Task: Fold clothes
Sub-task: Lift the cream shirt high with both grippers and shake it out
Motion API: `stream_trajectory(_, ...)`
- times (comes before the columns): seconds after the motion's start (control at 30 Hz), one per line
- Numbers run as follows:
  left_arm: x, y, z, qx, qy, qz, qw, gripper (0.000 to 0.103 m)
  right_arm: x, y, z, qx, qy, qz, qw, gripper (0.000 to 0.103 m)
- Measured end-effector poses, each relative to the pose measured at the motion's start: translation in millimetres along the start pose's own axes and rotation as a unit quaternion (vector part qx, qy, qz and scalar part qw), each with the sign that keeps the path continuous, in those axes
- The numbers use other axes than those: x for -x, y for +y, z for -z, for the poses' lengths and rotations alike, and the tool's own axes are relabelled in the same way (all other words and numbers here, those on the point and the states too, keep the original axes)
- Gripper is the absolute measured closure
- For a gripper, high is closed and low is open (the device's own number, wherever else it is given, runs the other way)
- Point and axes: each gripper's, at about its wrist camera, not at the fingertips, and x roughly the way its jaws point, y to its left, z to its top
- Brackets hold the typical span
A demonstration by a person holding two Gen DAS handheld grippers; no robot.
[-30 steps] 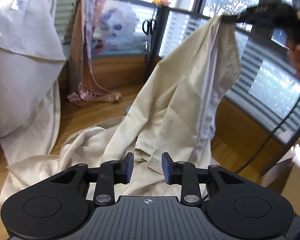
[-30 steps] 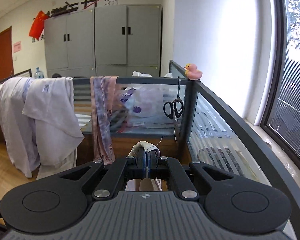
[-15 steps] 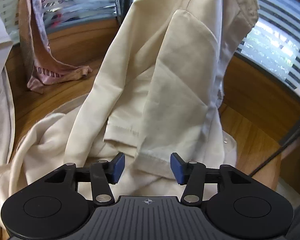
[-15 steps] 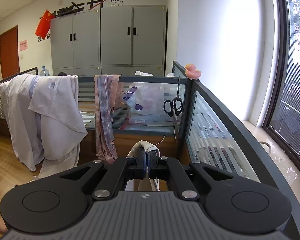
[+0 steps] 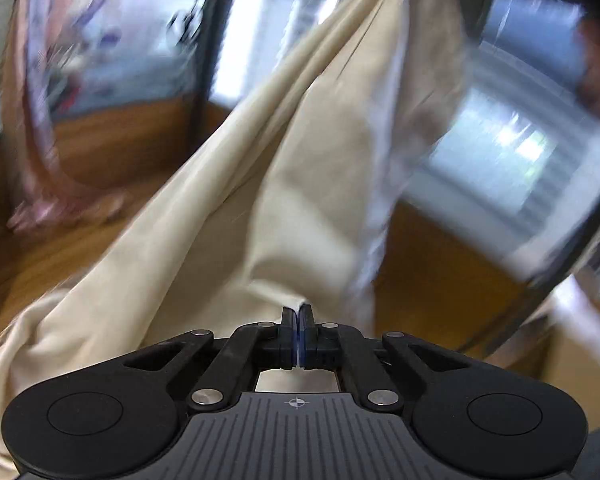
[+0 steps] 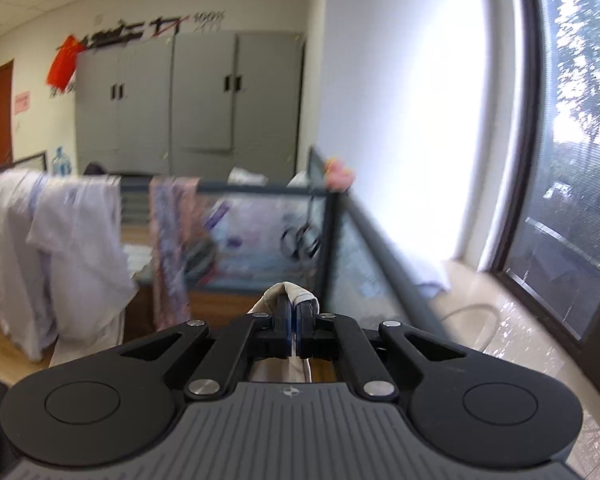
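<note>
Behind the cream garment point(image 5: 300, 184) everything's blurring; left gripper point(image 5: 299, 312) is pinching its hem, just clamped, right gripper point(image 6: 290, 308) gripping another fold, both angling downward.

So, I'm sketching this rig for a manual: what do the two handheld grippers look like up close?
Both match. The left gripper and right gripper have matte black linkage arms with silver rivets, blue-faced finger pads, two round black discs, and a ribbed grey plate with a small crosshair mark.
</note>
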Motion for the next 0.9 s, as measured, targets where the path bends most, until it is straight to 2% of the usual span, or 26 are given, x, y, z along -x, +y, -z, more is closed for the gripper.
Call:
stream_trajectory(0.1, 32, -29, -37, -0.015, -0.058, 0.065, 0.9961, 0.100, 9, -11, -31, 0.016, -0.037, 0.025, 0.999, 0.101)
stream_trajectory(0.2, 67, -58, -71, -0.046, -0.119, 0.101, 0.9867, 0.100, 17, -24, -71, 0.020, -0.084, 0.039, 0.996, 0.101)
stream_trajectory(0.3, 100, -71, -91, -0.049, -0.168, 0.106, 0.9789, 0.100, 23, -30, -111, 0.024, -0.122, 0.021, 0.992, 0.101)
stream_trajectory(0.4, 127, -74, -94, -0.029, -0.199, 0.092, 0.9751, 0.100, 13, -18, -140, 0.056, -0.132, -0.017, 0.989, 0.101)
stream_trajectory(0.53, 152, -61, -73, 0.019, -0.218, 0.056, 0.9741, 0.100, -19, 12, -149, 0.096, -0.118, -0.081, 0.985, 0.101)
stream_trajectory(0.7, 177, -42, -31, 0.081, -0.208, -0.021, 0.9745, 0.100, -68, 66, -128, 0.125, -0.065, -0.173, 0.975, 0.101)
stream_trajectory(0.8, 204, -29, 4, 0.129, -0.201, -0.073, 0.9683, 0.100, -98, 103, -106, 0.138, -0.027, -0.228, 0.964, 0.101)
stream_trajectory(0.9, 234, -23, 43, 0.174, -0.183, -0.132, 0.9586, 0.100, -116, 145, -82, 0.153, 0.009, -0.281, 0.947, 0.101)
